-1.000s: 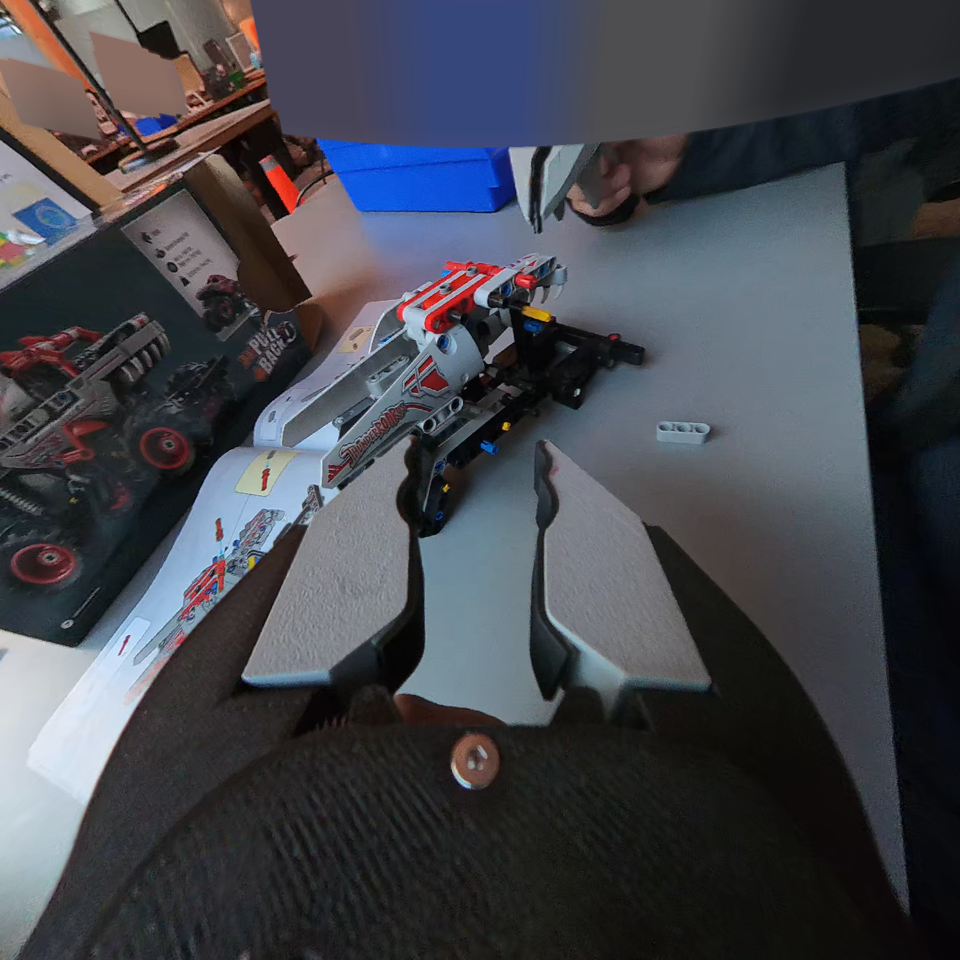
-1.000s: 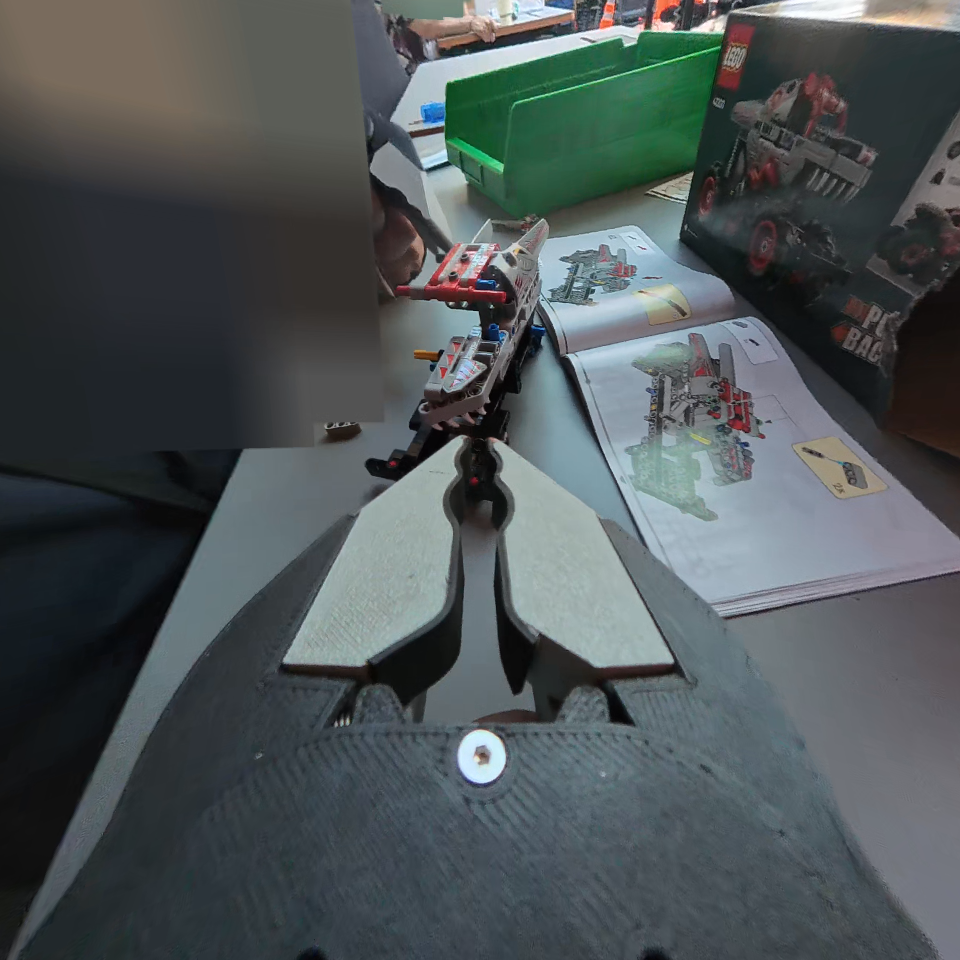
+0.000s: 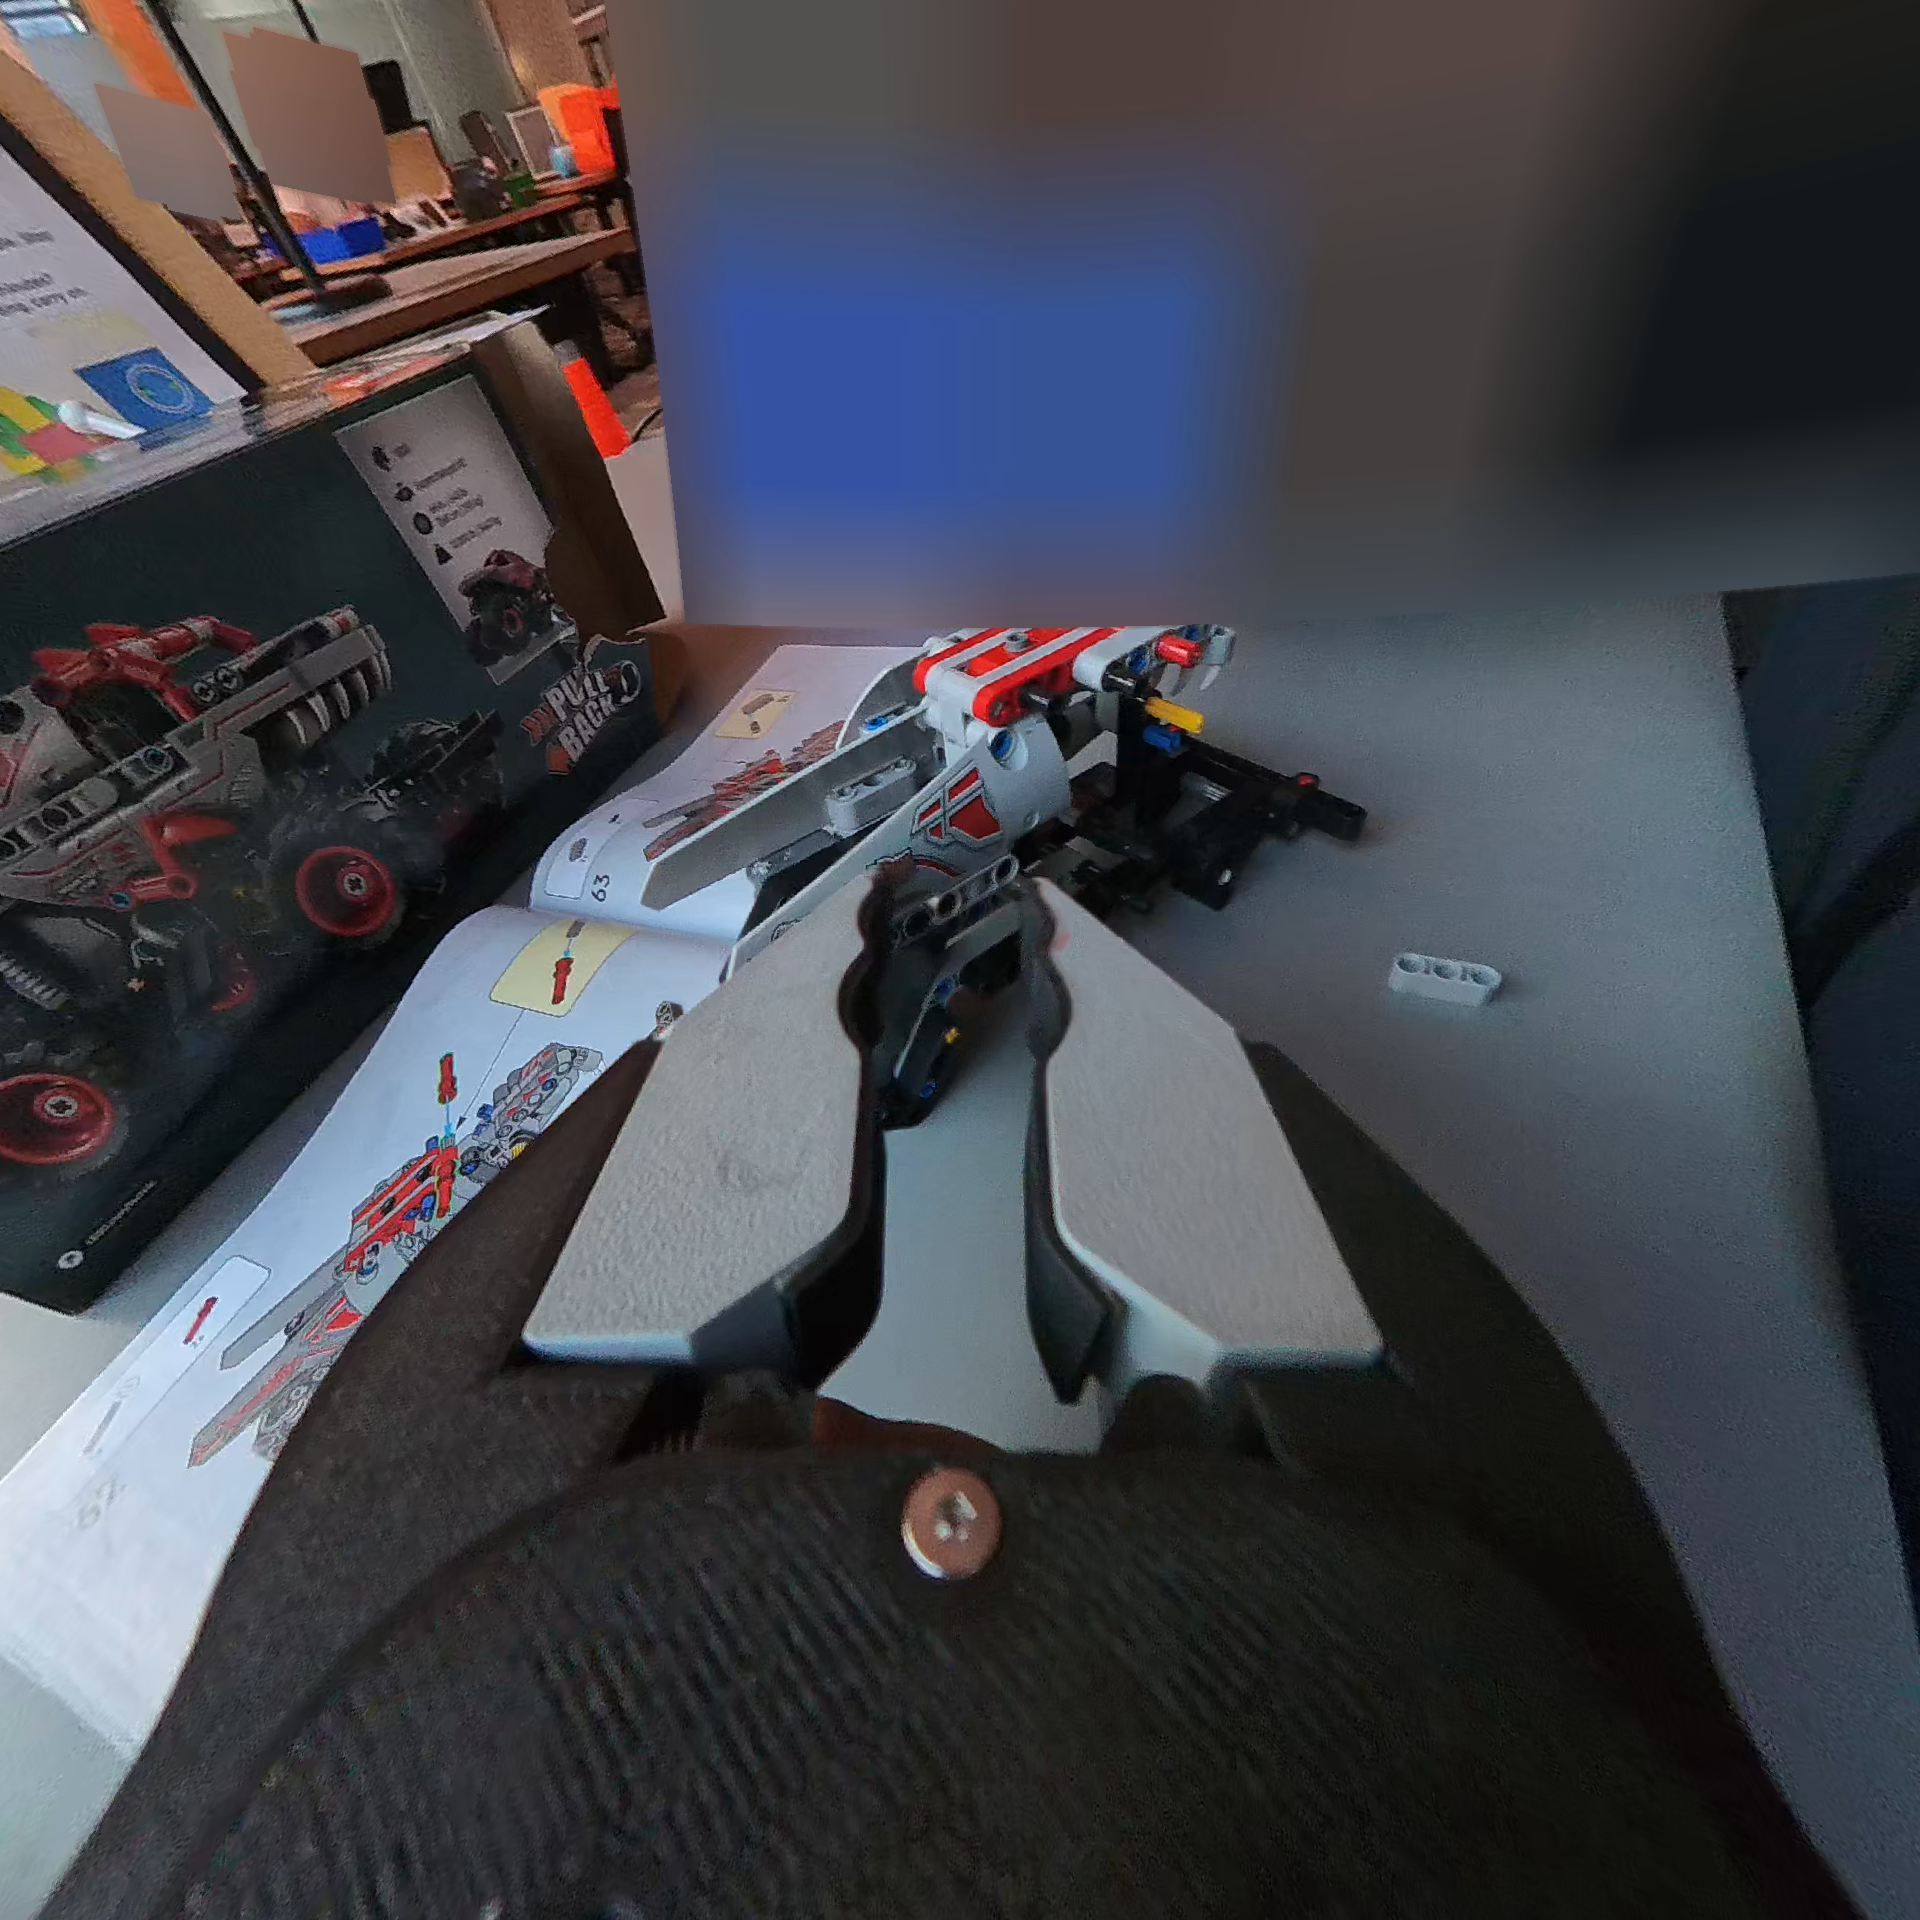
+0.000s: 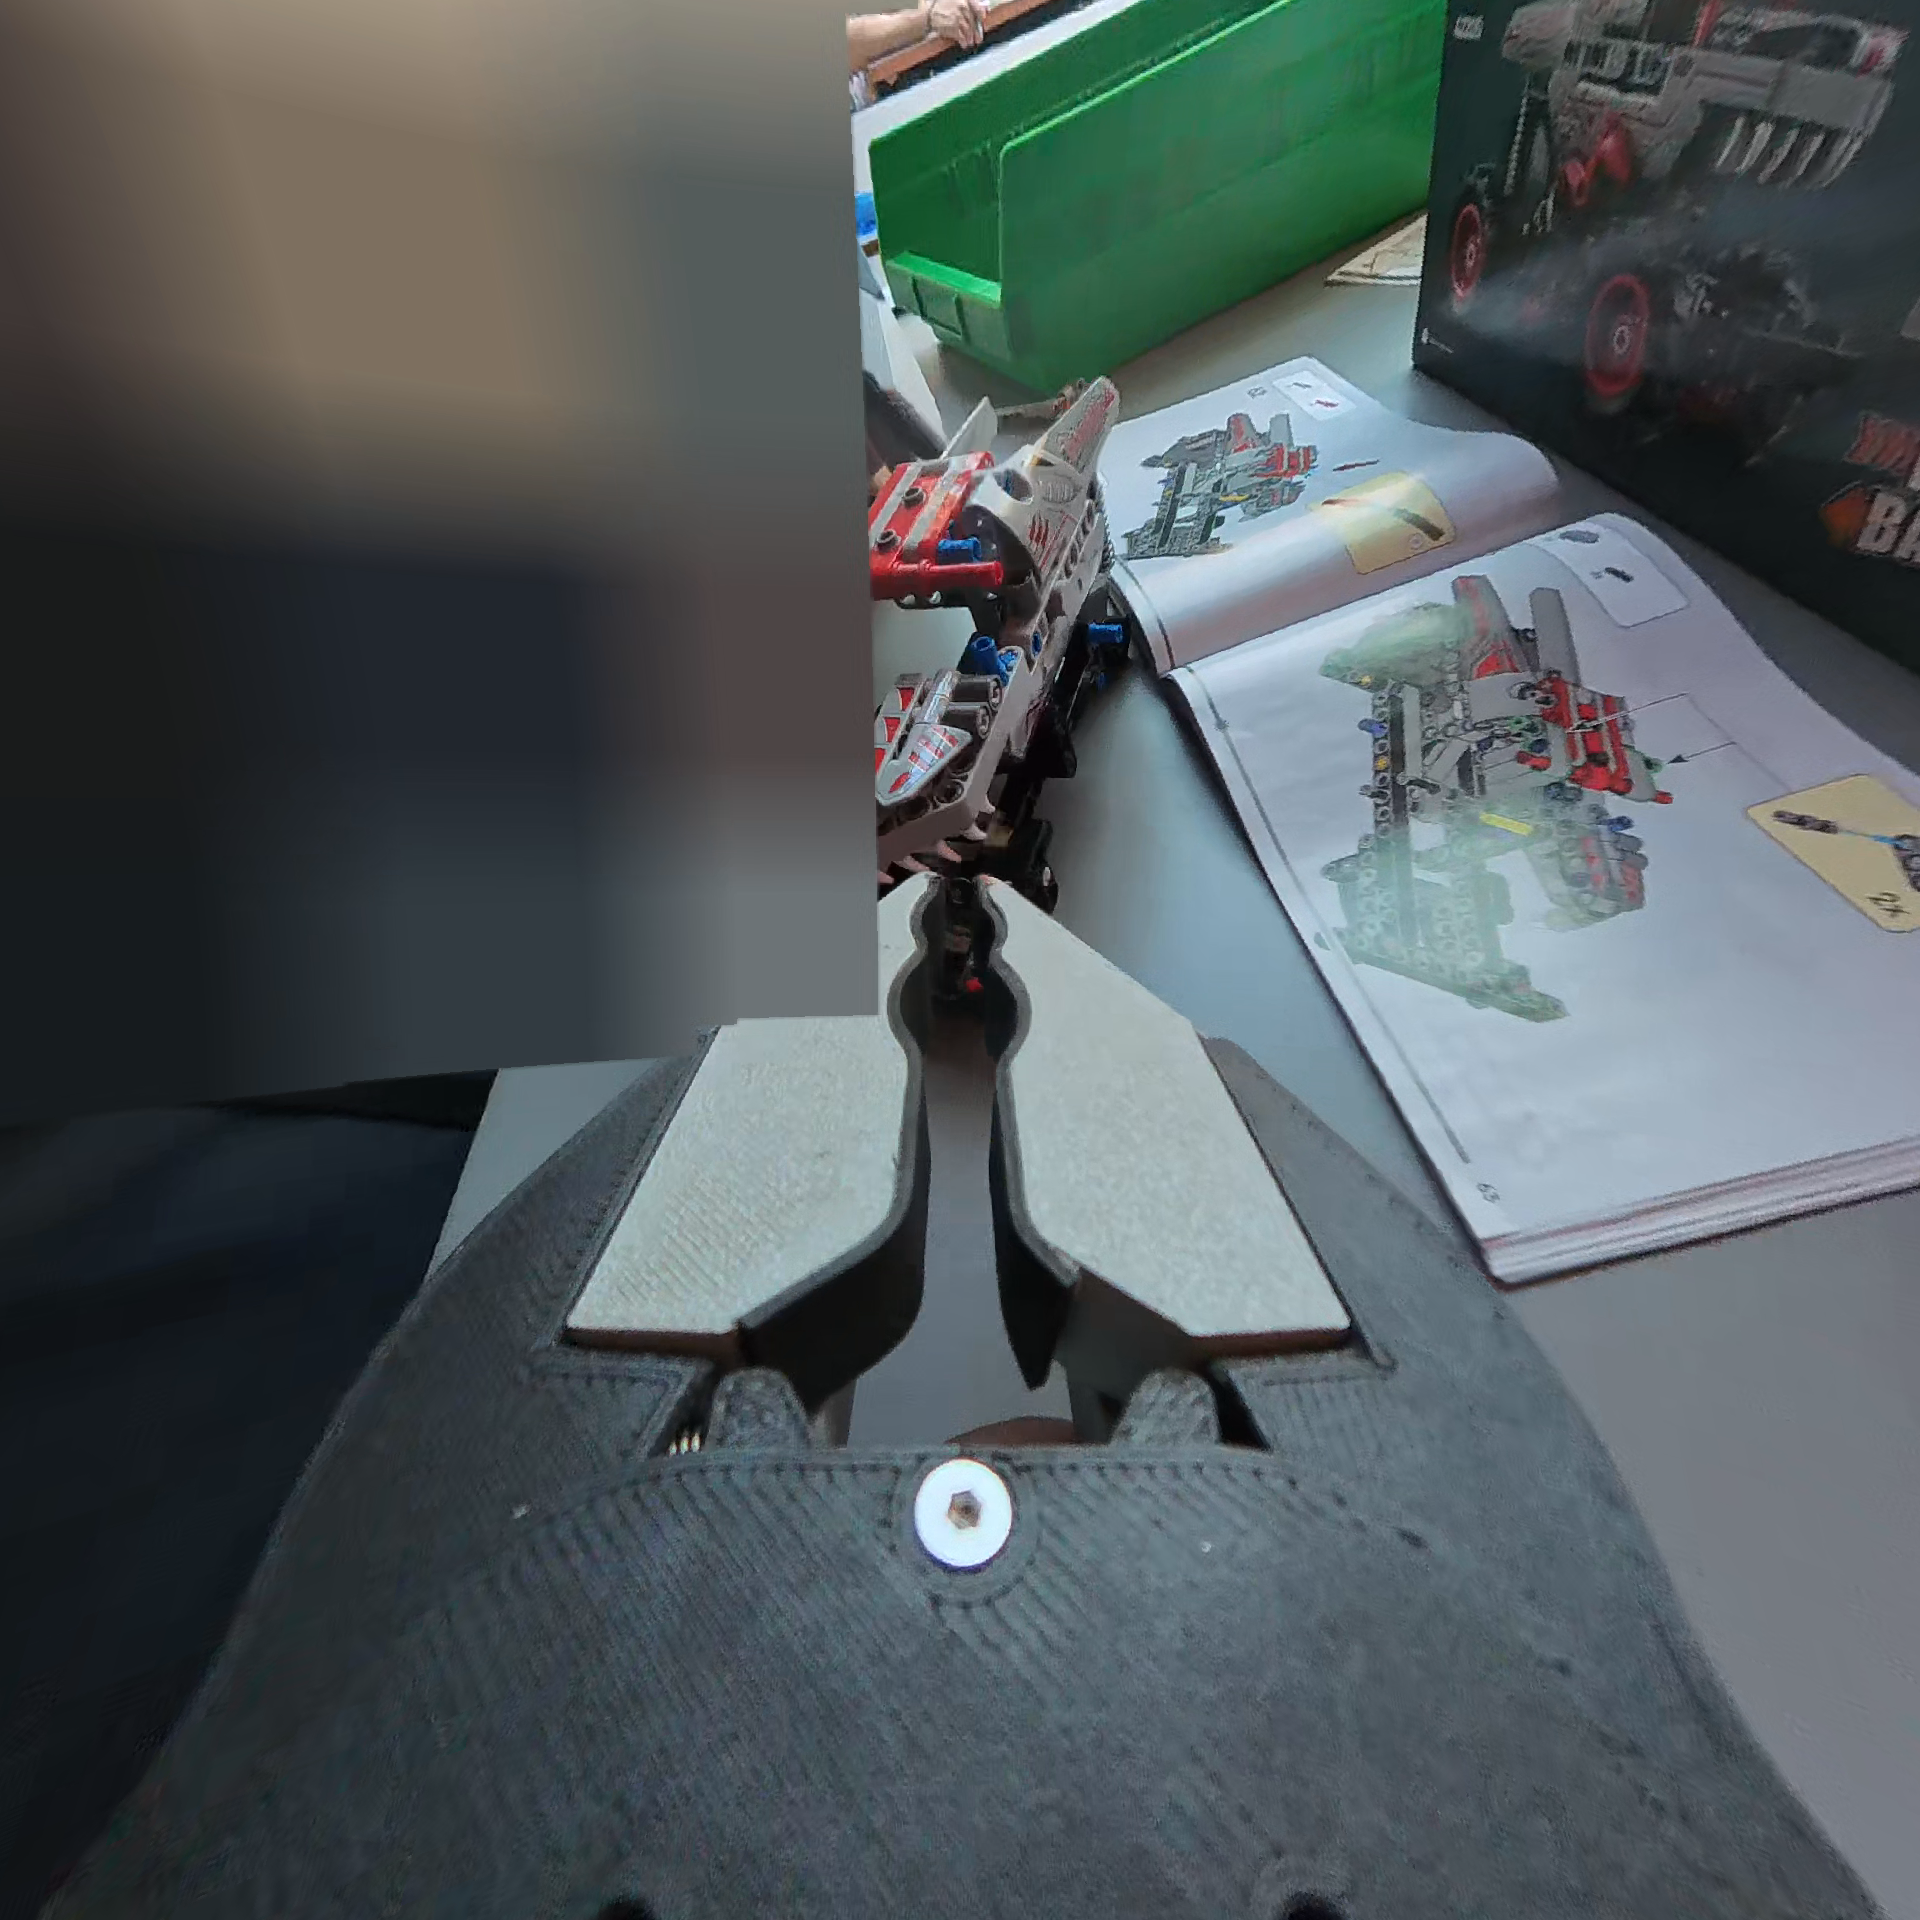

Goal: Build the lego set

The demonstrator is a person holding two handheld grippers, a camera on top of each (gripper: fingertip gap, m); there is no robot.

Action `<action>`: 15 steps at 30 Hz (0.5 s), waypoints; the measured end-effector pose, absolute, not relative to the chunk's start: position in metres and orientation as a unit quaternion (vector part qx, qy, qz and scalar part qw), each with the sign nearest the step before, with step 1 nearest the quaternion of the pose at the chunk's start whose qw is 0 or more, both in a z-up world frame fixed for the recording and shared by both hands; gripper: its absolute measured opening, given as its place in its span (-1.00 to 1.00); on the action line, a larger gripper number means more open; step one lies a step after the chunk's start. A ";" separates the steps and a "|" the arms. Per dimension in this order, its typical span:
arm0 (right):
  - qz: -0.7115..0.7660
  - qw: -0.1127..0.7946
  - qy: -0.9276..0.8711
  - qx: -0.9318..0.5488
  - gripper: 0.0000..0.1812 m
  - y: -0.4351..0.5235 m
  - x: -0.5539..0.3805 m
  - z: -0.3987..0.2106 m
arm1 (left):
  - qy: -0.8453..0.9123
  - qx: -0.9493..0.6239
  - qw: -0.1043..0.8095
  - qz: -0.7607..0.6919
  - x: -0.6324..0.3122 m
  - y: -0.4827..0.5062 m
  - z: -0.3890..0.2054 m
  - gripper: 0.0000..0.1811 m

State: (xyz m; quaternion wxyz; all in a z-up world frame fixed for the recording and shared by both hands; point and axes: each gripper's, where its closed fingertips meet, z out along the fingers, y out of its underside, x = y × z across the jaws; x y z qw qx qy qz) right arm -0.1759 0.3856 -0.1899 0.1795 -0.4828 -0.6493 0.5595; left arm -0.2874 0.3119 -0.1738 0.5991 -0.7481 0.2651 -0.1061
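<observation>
The half-built lego model (image 3: 966, 810), grey and red on a black frame, lies on the grey table (image 3: 1507, 1195). My left gripper (image 3: 951, 914) has its jaws around the model's near end, and the grey and black beams there fill the gap at the tips. In the right wrist view the model (image 4: 997, 644) runs away from me. My right gripper (image 4: 956, 888) is shut on the thin black piece at the opposite end. A small loose grey beam (image 3: 1444, 977) lies on the table, right of the model.
The open instruction booklet (image 3: 416, 1091) lies beside the model and also shows in the right wrist view (image 4: 1558, 935). The set's dark box (image 3: 260, 779) stands behind it. A green bin (image 4: 1143, 187) stands at the far side. A person sits across the table.
My left gripper moved forward onto the model's end and its jaws narrowed around it. My right gripper kept its hold and moved closer to the model.
</observation>
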 end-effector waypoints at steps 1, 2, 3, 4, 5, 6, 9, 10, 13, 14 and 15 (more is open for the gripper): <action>0.552 0.179 -0.653 -0.487 -1.00 0.382 -0.178 -0.193 | 0.264 -0.751 0.597 -0.100 -0.286 0.315 -0.175 -0.84; 0.545 0.180 -0.658 -0.488 -0.99 0.378 -0.180 -0.195 | 0.265 -0.755 0.592 -0.095 -0.284 0.318 -0.177 -0.88; 0.540 0.182 -0.663 -0.486 -0.99 0.374 -0.181 -0.196 | 0.265 -0.762 0.585 -0.086 -0.283 0.321 -0.180 -0.93; 0.534 0.187 -0.667 -0.484 -0.99 0.370 -0.183 -0.196 | 0.263 -0.770 0.577 -0.074 -0.283 0.326 -0.183 -0.98; 0.526 0.195 -0.671 -0.485 -0.99 0.369 -0.184 -0.198 | 0.256 -0.776 0.573 -0.061 -0.284 0.330 -0.185 -0.98; 0.516 0.202 -0.676 -0.485 -0.99 0.367 -0.186 -0.199 | 0.248 -0.778 0.575 -0.052 -0.285 0.334 -0.185 -0.92; 0.505 0.201 -0.693 -0.474 -0.99 0.356 -0.187 -0.201 | 0.220 -0.788 0.572 -0.054 -0.284 0.346 -0.185 -0.75; 0.496 0.207 -0.700 -0.470 -0.99 0.354 -0.188 -0.201 | 0.215 -0.788 0.575 -0.056 -0.283 0.348 -0.183 -0.73; 0.484 0.220 -0.712 -0.458 -0.98 0.343 -0.190 -0.199 | 0.196 -0.795 0.572 -0.055 -0.286 0.352 -0.181 -0.73; 0.485 0.219 -0.716 -0.451 -0.98 0.337 -0.191 -0.199 | 0.193 -0.798 0.568 -0.053 -0.287 0.351 -0.181 -0.71; 0.483 0.219 -0.722 -0.445 -0.98 0.332 -0.191 -0.199 | 0.189 -0.802 0.564 -0.050 -0.288 0.349 -0.181 -0.70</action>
